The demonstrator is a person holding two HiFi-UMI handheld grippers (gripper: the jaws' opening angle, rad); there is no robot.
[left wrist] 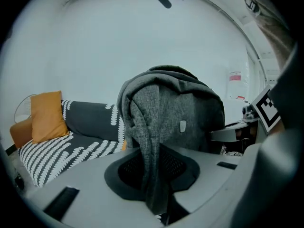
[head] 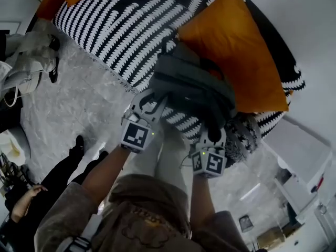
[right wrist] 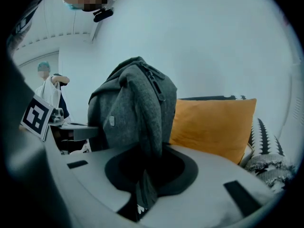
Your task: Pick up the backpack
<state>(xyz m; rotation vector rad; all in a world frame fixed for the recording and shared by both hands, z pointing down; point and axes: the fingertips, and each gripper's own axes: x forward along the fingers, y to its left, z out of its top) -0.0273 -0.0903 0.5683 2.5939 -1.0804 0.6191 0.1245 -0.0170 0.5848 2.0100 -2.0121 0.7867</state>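
Note:
A grey backpack (head: pixel 194 88) stands on the front edge of a black-and-white patterned sofa (head: pixel 121 25), leaning against an orange cushion (head: pixel 236 51). My left gripper (head: pixel 152 101) is at its left side and my right gripper (head: pixel 212 133) at its right side. In the left gripper view the backpack (left wrist: pixel 180 113) rises ahead, and one grey shoulder strap (left wrist: pixel 149 165) runs down between the jaws of my left gripper (left wrist: pixel 156 189), pinched there. In the right gripper view the other strap (right wrist: pixel 147 151) hangs from the backpack (right wrist: pixel 128 113) into my right gripper (right wrist: pixel 142 184), which is shut on it.
A second orange cushion (left wrist: pixel 46 115) lies at the sofa's far end. Pale marbled floor (head: pixel 79 104) spreads to the left, where a person in dark clothes (head: pixel 58 177) stands. White furniture (head: pixel 304 151) is at the right. Another person (right wrist: pixel 47 87) stands beyond the backpack.

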